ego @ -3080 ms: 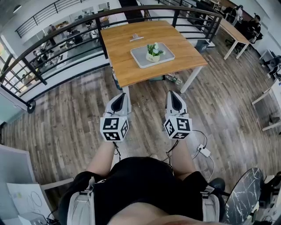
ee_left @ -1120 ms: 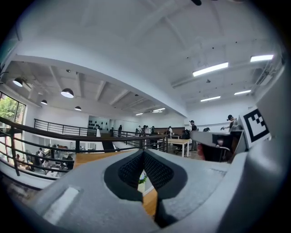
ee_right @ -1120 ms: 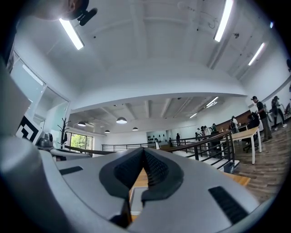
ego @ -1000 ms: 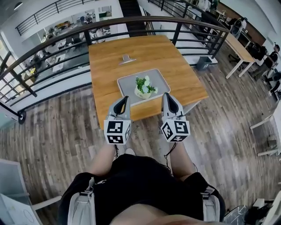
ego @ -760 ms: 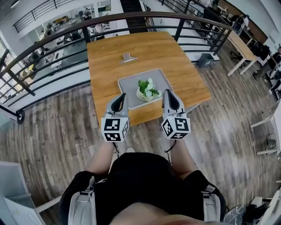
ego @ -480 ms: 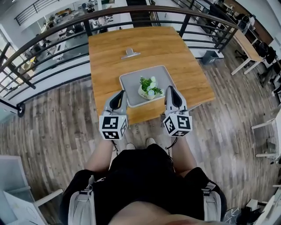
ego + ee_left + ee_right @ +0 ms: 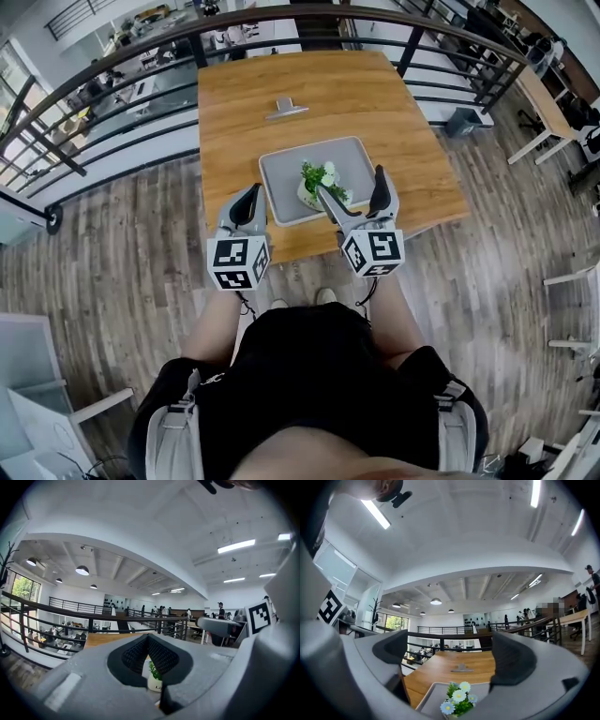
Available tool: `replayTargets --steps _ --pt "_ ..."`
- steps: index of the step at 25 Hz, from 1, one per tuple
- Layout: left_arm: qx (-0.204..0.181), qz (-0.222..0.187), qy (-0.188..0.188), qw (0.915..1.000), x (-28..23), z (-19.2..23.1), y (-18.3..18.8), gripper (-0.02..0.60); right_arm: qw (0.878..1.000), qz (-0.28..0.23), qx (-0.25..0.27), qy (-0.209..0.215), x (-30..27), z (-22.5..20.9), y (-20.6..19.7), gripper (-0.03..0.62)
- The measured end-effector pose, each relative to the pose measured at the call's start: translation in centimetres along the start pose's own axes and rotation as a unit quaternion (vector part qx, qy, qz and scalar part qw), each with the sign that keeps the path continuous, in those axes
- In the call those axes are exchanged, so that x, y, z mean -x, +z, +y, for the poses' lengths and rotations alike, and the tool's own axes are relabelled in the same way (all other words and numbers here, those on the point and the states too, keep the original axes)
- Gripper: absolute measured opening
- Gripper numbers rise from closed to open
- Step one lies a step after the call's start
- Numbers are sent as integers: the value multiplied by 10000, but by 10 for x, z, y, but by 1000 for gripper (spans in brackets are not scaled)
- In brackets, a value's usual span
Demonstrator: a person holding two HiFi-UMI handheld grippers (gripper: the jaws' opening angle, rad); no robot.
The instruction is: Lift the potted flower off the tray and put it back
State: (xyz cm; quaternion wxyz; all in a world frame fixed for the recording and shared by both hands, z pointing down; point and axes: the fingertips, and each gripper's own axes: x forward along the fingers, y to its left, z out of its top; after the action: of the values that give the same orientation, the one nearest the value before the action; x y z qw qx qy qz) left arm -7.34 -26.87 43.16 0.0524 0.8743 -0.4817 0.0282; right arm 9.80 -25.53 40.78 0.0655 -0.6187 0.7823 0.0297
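Right gripper [image 7: 349,183]: jaws wide apart, just been opening, nothing clamped. Potted flower [image 7: 315,174] is just ahead at its 11 o'clock, pads not on it, standing mid-tray [image 7: 281,169]. Left gripper [image 7: 251,195]: jaws together, empty, at the tray's 8 o'clock corner.

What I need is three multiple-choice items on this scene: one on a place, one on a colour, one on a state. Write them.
1. The potted flower stands: A on the grey tray; B on the floor; C on the bare tabletop.
2. The tray is: A red; B grey; C green.
3. The right gripper is: A shut on the potted flower; B shut and empty; C open.

Key:
1. A: the potted flower sits inside the tray's rim.
2. B: the head view shows the tray plain grey.
3. C: its jaws, which have just been opening, stand wide apart. They touch nothing, and the potted flower is still ahead of them.
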Motion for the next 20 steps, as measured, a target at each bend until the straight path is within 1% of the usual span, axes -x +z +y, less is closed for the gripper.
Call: replayTargets --steps 1,3,7,12,20 --pt "-21 -10 25 10000 -1 -3 1 15 9999 72 32 83 -2 -1 -3 558" --pt "-54 -19 78 10000 -3 -8 2 15 9996 189 52 189 -5 -4 -8 579" --pt "-86 23 221 9997 -7 -10 1 15 9984 409 111 363 -13 -12 -24 580" --pt "-57 92 474 9988 -11 -7 -3 15 9955 721 150 594 -20 -14 -54 580" --pt "-24 311 737 9968 -27 -3 -17 15 9888 1308 114 709 -21 -35 -117 580"
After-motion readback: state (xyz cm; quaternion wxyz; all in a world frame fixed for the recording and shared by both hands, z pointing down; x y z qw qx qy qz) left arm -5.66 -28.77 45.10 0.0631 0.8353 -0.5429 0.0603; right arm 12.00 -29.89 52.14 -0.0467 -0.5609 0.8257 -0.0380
